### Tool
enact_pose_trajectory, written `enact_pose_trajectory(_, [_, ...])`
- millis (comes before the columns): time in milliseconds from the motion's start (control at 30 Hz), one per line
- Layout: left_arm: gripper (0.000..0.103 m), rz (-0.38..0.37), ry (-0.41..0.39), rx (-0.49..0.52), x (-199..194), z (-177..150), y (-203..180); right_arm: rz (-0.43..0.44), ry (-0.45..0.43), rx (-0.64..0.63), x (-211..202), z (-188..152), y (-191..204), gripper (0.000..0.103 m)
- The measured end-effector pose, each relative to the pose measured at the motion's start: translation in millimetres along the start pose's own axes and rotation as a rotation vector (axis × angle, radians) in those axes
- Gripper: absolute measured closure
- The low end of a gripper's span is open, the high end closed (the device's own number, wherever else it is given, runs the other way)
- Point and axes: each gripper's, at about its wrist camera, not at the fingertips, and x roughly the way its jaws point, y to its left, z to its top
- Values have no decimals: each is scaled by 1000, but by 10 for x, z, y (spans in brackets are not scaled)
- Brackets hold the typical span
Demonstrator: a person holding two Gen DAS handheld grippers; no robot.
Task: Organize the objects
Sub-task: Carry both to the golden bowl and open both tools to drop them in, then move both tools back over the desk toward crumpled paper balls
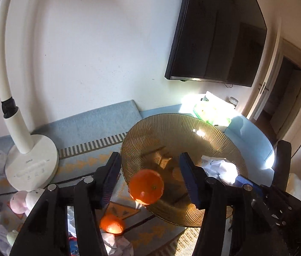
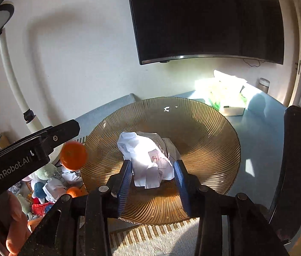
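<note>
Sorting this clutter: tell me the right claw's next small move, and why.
Probably draw the right claw straight back from the amber bowl: the crumpled paper already sits inside it, between pads that look slack.

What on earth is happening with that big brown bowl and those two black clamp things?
A person is tidying up with a handheld gripper in each hand, working over a ribbed amber glass bowl. The left gripper stands open with an orange loose between its fingers, apparently dropping toward the bowl. The right gripper brackets a crumpled paper ball over the bowl; whether its pads still press the paper is unclear. Another orange lies on the patterned cloth outside the bowl.
</note>
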Motion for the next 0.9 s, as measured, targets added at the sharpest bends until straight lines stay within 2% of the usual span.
enact_pose_trajectory(33, [24, -11, -6, -11, 2, -2, 13, -2, 1, 9, 9, 2, -22, 50])
enact_pose_trajectory(100, [17, -20, -21, -24, -68, -6, 78, -25, -17, 7, -33, -8, -30, 46])
enact_pose_trajectory(200, [14, -22, -40, -18, -291, 7, 150, -26, -60, -8, -124, 20, 23, 35])
enact_pose_trajectory(267, [11, 4, -63, -6, -468, 7, 209, -18, -100, -26, -162, 87, 103, 16])
enact_pose_trajectory(333, [11, 45, -88, -2, -720, -35, 304, -45, -168, -66, -181, 171, 224, 8])
enact_pose_trajectory(433, [10, 124, -119, -14, -1123, -160, 526, -189, -300, -166, -93, 261, 442, 7])
enact_pose_trajectory(533, [4, 202, -129, -56, -1530, -365, 802, -342, -353, -271, 202, 275, 613, 7])
enact_pose_trajectory(600, [4, 256, -145, -98, -1782, -523, 1007, -410, -323, -321, 429, 250, 683, 7])
enact_pose_trajectory(733, [4, 365, -151, -187, -2154, -812, 1439, -460, -259, -363, 720, 216, 716, 8])
enact_pose_trajectory(900, [4, 446, -174, -290, -2532, -1130, 1798, -463, -194, -306, 652, 224, 595, 8])
